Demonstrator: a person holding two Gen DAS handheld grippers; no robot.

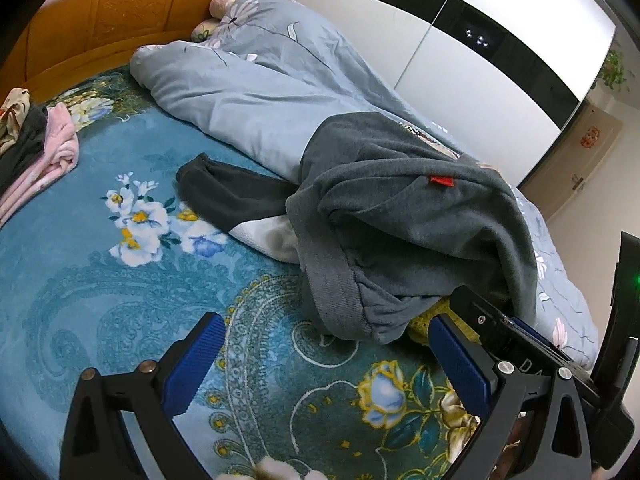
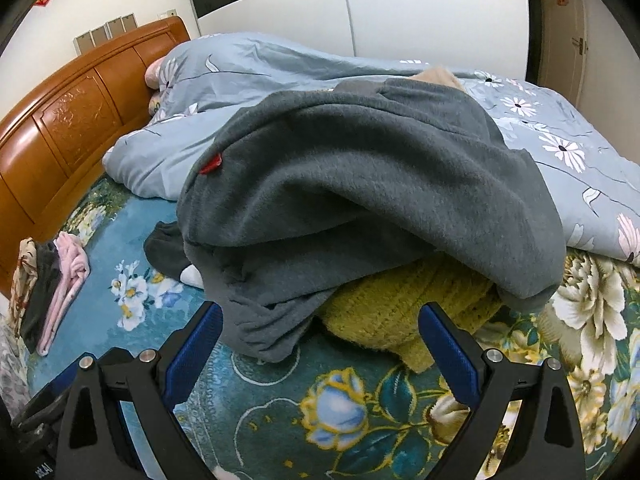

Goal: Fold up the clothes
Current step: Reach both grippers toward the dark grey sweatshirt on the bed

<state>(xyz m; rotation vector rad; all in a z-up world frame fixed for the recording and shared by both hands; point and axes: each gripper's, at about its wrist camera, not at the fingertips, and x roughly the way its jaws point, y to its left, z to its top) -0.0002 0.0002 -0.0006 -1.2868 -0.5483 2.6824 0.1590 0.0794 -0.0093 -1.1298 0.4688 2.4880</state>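
Standing wide open and holding nothing: the left gripper (image 1: pixel 326 354), blue pads spread far apart over the floral bedcover (image 1: pixel 100 280). Hovering likewise with jaws fully parted and empty: the right gripper (image 2: pixel 320 344), low above the same cover.

Lying just ahead of both pairs of jaws, not yet between them: the grey sweatshirt (image 2: pixel 360 200), heaped in a loose mound on the bed. Reaching closest to the left gripper: its ribbed hem (image 1: pixel 332 292), rolled toward the camera. Hanging near the right gripper's left pad in the right wrist view: a wrinkled lower edge of the same garment. Showing on the upper side: a small red tag (image 1: pixel 440 181).

Peeking out from under the sweatshirt, directly before the right jaws: a yellow-green knitted piece (image 2: pixel 400 312), touching the grey cloth above it. Trailing off to the far side: a darker sleeve (image 1: pixel 232 196).

Probably handling as thick, soft fleece, fairly light, limp, not slippery and not fragile; sagging and dragging likely if pinched at one point only. Best taking hold at the ribbed hem, firmer than the rest, with two grips well apart, while avoiding catching the knit beneath.

Lying further out: a blue-grey duvet (image 1: pixel 248 92), a small clothes pile (image 1: pixel 36 148) near the wooden headboard (image 1: pixel 120 4).
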